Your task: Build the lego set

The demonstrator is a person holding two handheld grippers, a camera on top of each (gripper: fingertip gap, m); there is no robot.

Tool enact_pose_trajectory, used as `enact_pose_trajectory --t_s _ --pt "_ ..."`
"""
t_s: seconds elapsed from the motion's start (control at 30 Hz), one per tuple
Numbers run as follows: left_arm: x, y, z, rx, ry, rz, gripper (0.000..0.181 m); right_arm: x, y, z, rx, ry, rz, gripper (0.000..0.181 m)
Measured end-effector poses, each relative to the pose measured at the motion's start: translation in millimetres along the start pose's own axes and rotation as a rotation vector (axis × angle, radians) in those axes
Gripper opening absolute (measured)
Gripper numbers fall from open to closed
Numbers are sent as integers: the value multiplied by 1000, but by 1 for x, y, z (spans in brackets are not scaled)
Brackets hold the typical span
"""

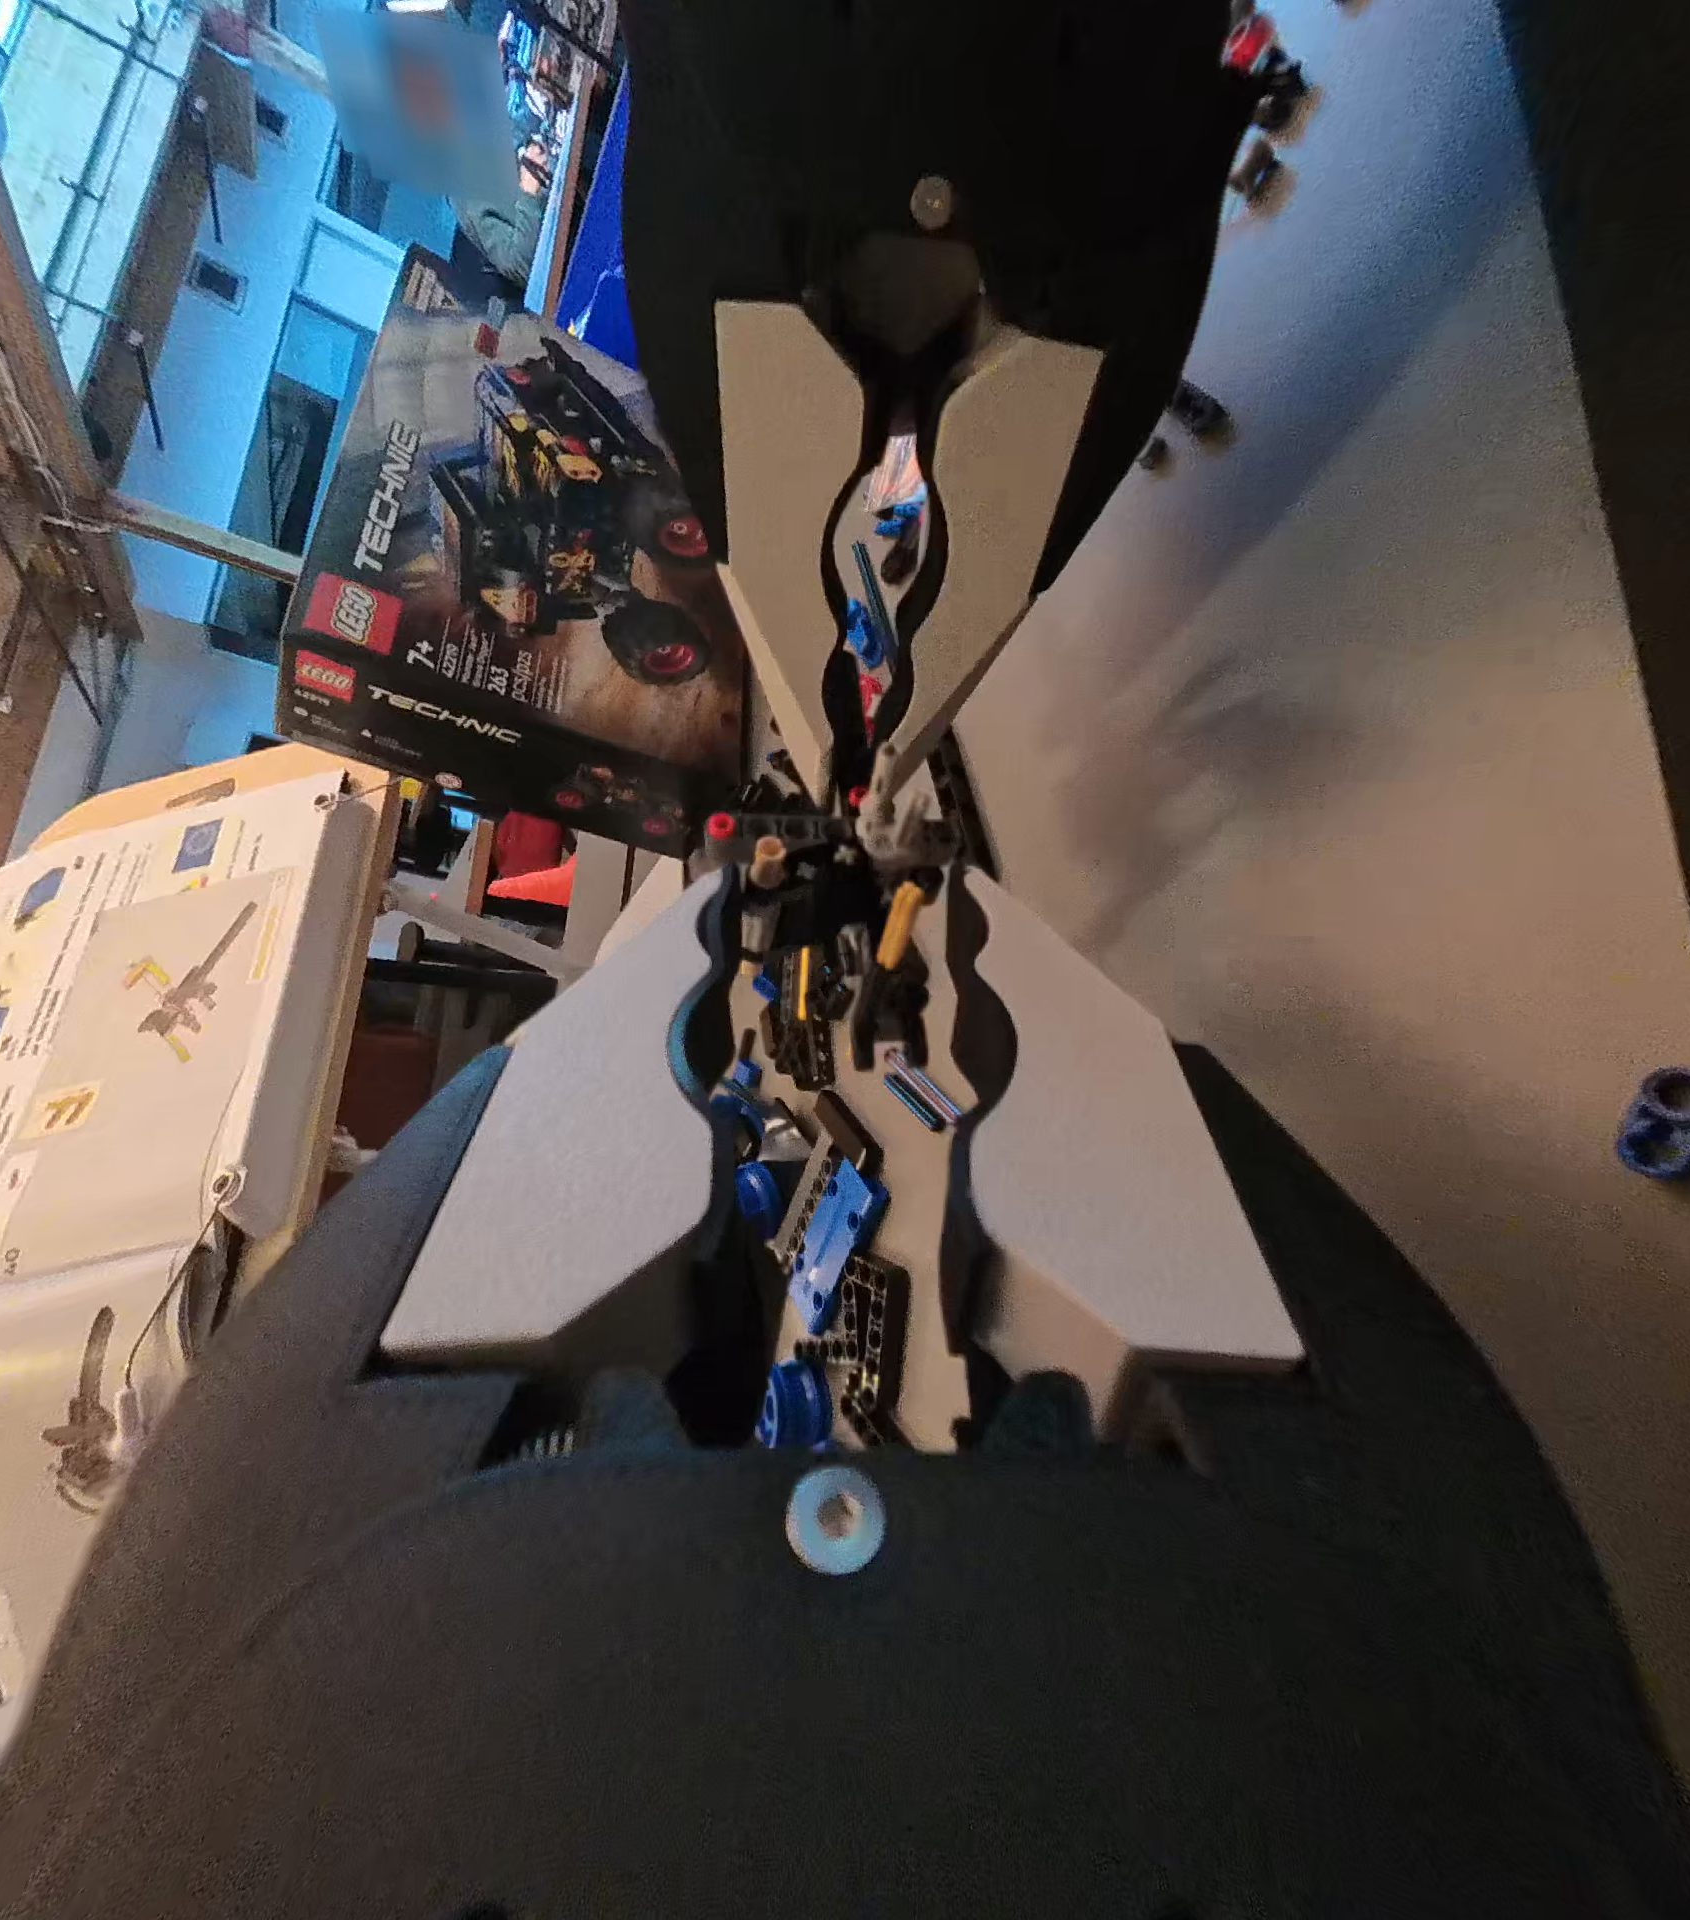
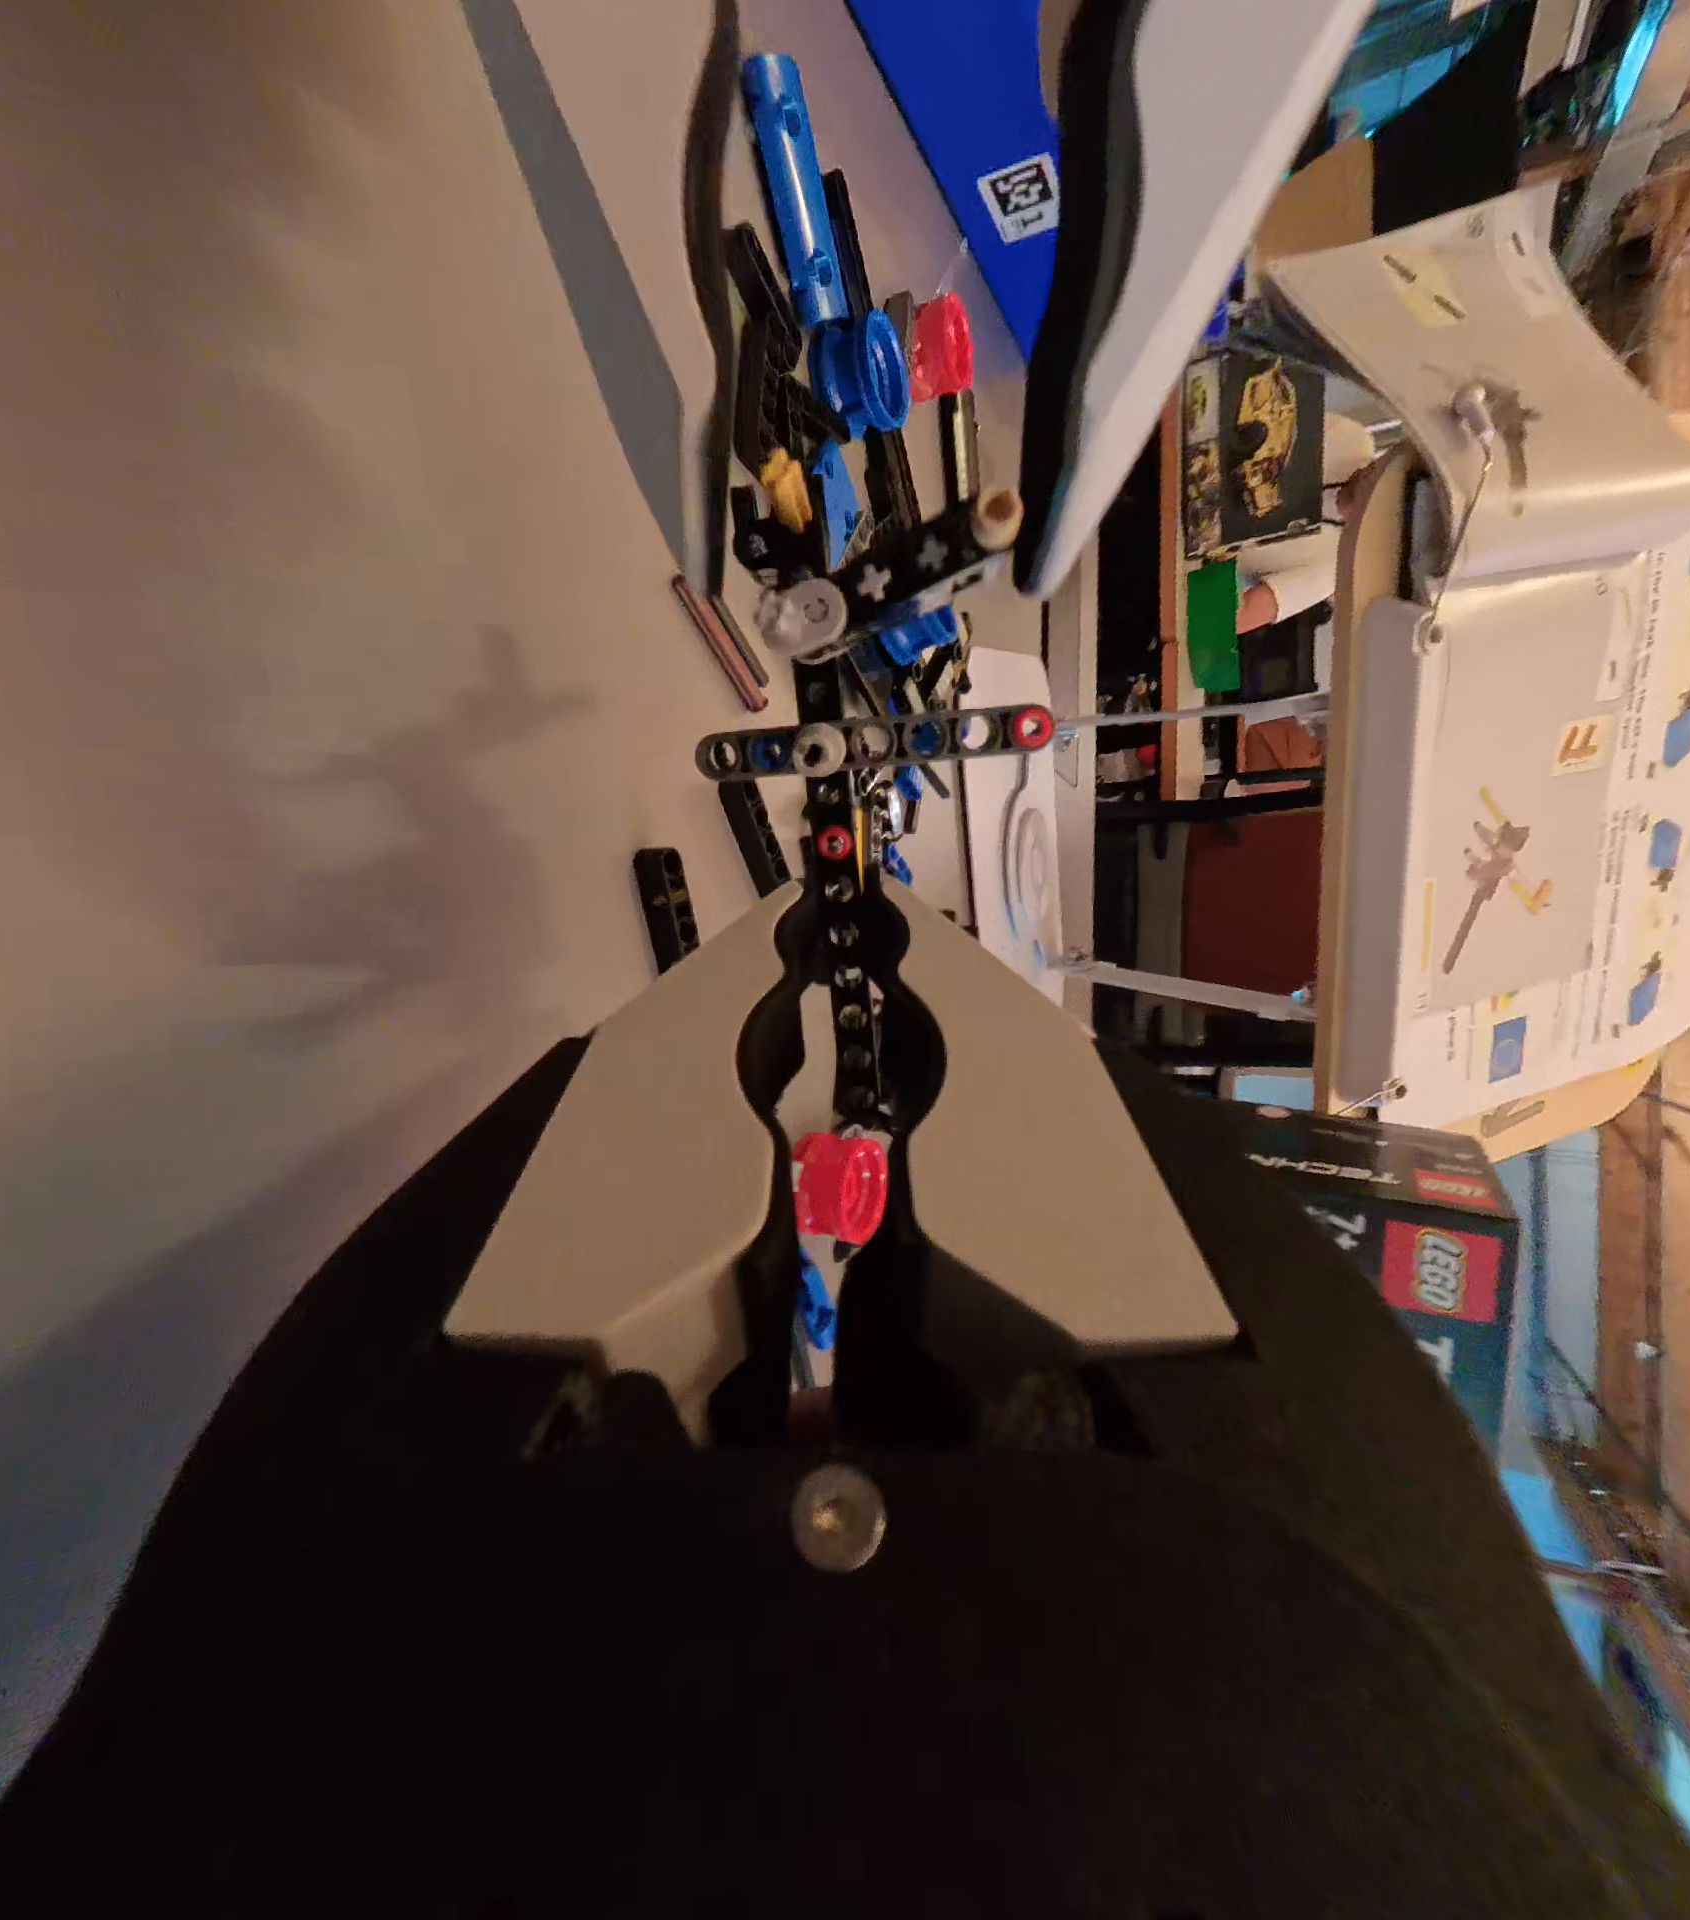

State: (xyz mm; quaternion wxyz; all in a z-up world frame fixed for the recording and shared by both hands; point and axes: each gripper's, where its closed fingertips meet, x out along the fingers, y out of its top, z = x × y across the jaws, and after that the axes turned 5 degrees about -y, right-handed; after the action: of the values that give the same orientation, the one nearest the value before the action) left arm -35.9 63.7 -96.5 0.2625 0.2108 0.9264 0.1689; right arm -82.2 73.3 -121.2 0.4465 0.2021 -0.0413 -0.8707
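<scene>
Right claw: we see our right claw (image 2: 839, 894) closed on a long black holed beam (image 2: 849, 987), which runs up between the two fingers.
Red hub: a red wheel hub (image 2: 839, 1187) sits low in the gap between those fingers (a blue piece shows just beneath it).
Cross beam: past the fingertips a grey holed beam (image 2: 872, 740) lies across the black one, with blue, white and red pins in its holes.
Left claw: our left claw (image 1: 833, 883) is partly open around the dark assembly (image 1: 825, 914); we cannot tell whether the fingers press on it.
Meeting point: the two claws face each other tip to tip, and the assembly hangs between them above the worktop (image 1: 1392, 727).
Loose parts: blue, black and red pieces (image 2: 820, 343) lie on the worktop under the claws; a small blue connector (image 1: 1670, 1122) lies apart.
Far side: the set's box (image 1: 508, 582) stands upright, beside the clipped instruction sheets (image 1: 93, 1039).
</scene>
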Motion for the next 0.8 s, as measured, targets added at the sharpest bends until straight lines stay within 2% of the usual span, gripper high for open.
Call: enact_pose_trajectory --t_s 0.33,0.8 --pt "-6 -25 15 -26 -38 -70 30 10 4 -20 74 86 -20 6" --pt "-17 -64 35 18 -53 -212 32 17 16 -38 41 111 -63 10"
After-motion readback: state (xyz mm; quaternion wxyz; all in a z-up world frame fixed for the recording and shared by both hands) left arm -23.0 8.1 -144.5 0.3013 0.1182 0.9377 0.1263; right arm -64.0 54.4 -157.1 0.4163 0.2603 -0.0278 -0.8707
